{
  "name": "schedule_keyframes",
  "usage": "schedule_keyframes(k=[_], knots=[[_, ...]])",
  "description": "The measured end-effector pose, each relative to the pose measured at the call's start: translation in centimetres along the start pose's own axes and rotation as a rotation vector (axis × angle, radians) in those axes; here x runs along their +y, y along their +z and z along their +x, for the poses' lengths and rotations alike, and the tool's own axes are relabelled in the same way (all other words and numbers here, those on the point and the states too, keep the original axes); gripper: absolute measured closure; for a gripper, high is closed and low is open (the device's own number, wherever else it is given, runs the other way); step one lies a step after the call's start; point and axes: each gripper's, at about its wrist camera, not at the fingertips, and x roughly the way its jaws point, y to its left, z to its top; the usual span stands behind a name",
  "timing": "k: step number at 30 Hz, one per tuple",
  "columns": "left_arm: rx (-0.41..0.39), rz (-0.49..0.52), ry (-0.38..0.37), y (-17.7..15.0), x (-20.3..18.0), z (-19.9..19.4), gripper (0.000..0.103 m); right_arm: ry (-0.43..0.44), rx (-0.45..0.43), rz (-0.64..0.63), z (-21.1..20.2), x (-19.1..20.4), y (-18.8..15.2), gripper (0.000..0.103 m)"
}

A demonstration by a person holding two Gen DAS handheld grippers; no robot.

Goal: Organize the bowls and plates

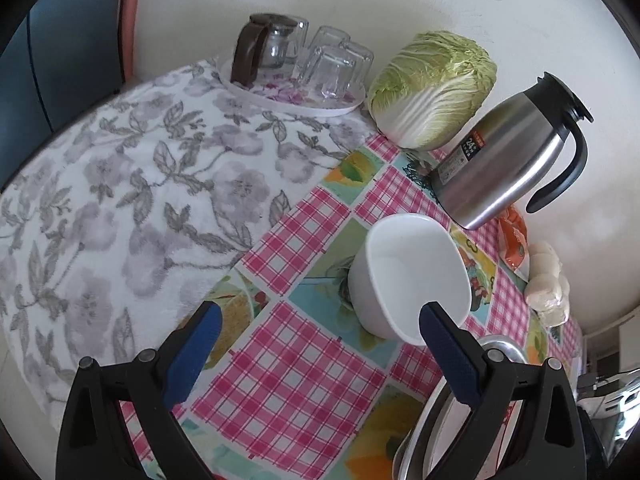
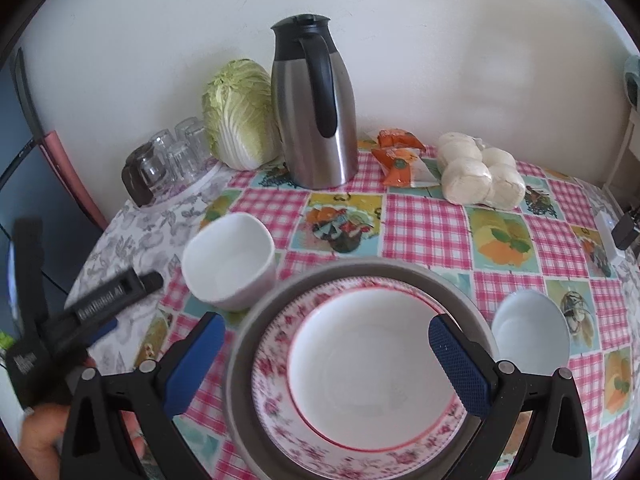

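A white squarish bowl [image 1: 412, 276] stands on the checked tablecloth; it also shows in the right wrist view [image 2: 230, 260]. My left gripper [image 1: 320, 320] is open, its right finger close to the bowl's near rim. A grey metal plate [image 2: 352, 270] holds a pink floral plate [image 2: 276, 360] with a white plate [image 2: 368, 364] on top. My right gripper [image 2: 326, 330] is open and empty above this stack. A small white bowl [image 2: 530, 330] stands right of the stack. The left gripper body [image 2: 80, 312] shows at the left of the right wrist view.
A steel thermos jug [image 2: 316, 104], a napa cabbage [image 2: 240, 114], a tray of upturned glasses with a glass pot [image 1: 296, 60], orange packets [image 2: 400, 156] and bagged white buns [image 2: 480, 172] stand along the wall. A floral cloth [image 1: 120, 200] covers the table's left part.
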Motion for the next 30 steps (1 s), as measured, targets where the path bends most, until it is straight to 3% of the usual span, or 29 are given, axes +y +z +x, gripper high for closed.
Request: schedule_keyframes(k=[9,14,18,22,27,30], knots=[[0.05,-0.043,-0.043,1.4,1.3,1.9,0.004,0.041,0.057,0.078,2.1,2.0,2.9,0.0],[0.059,-0.077,-0.07,2.1,2.1,2.6,0.004,0.011,0.09,0.055,4.4,3.3,3.4,0.002],[0.075,-0.093,-0.093,2.6,2.1,3.4,0.008,-0.006,0.121,0.039,6.2,4.1,4.2,0.02],[0.093,-0.085,-0.105,3.0,1.5,4.4,0.027,-0.028,0.148,0.009,7.9,5.0,5.0,0.032],[0.118,-0.087,-0.128,3.2,1.1,5.6,0.036,-0.065,0.181,-0.018,9.9,5.6,5.2,0.052],[0.124,-0.067,-0.141,3.2,0.4,6.1,0.039,-0.064,0.196,-0.031,11.1,5.7,5.2,0.058]])
